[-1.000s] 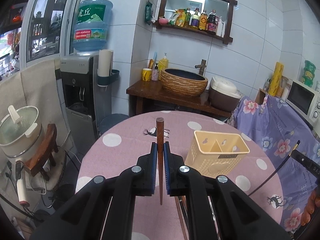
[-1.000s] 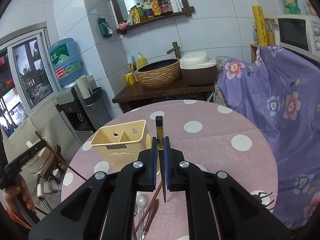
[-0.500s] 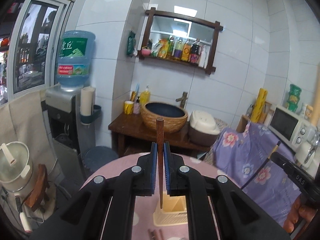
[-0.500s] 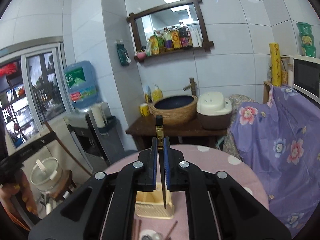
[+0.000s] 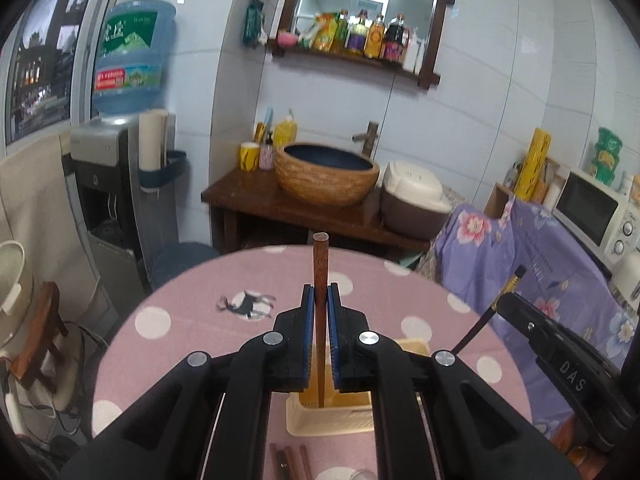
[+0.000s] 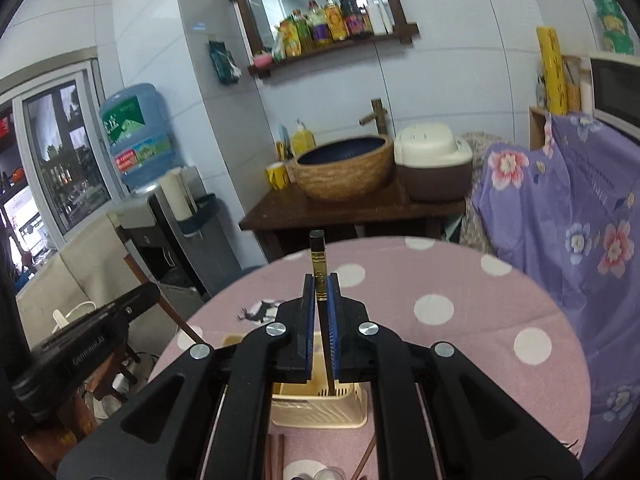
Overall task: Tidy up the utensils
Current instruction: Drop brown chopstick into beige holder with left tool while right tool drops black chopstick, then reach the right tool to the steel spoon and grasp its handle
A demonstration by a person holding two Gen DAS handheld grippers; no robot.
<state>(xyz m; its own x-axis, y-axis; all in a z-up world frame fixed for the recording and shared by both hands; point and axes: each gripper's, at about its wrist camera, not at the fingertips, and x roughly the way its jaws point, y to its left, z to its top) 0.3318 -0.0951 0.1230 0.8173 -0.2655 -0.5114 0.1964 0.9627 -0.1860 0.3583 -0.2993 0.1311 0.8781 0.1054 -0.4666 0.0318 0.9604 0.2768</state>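
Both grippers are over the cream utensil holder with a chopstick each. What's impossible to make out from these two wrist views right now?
- Utensil holder compartments: left wrist view, hidden behind the left gripper.
- Black chopstick tip versus the holder floor: right wrist view, blocked by the right gripper.
- Loose utensils on the table: both views, cut off at the bottom edge; count unknown.

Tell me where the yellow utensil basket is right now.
The basket stands on the pink dotted table, low in both wrist views, right below each gripper's chopstick tip.
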